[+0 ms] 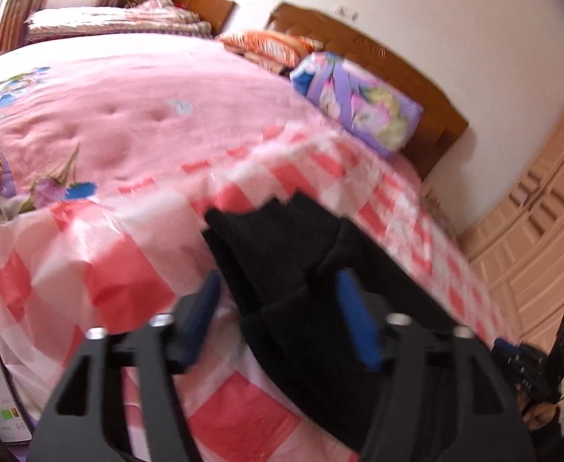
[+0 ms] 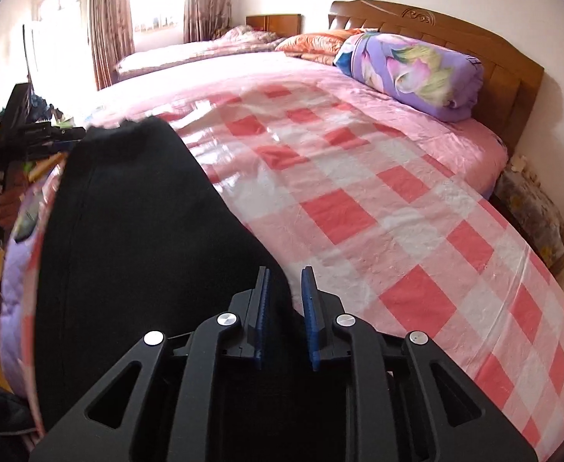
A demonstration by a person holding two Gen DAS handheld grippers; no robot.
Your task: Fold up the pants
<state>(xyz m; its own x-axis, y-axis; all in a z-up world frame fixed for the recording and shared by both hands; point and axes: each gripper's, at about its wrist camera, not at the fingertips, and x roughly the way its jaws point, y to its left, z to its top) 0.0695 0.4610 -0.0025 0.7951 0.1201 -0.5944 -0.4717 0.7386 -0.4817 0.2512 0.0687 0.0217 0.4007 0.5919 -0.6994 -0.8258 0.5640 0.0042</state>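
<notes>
The black pants (image 2: pixel 135 231) lay along the lower left of the right wrist view, long axis running up-frame over the checkered cover (image 2: pixel 359 200). The right gripper (image 2: pixel 286 288), jaws slightly apart, straddled their near right edge. The left gripper (image 1: pixel 278 300), jaws wide apart, hovered over the pants' other end, holding nothing.

black pants (image 1: pixel 282 254) are seen at lower centre on a pink checked bed (image 1: pixel 109 254). the left gripper (image 1: pixel 282 308) is held with blue fingers (image 1: pixel 355 319) spread wide, cloth lying between them.
</notes>
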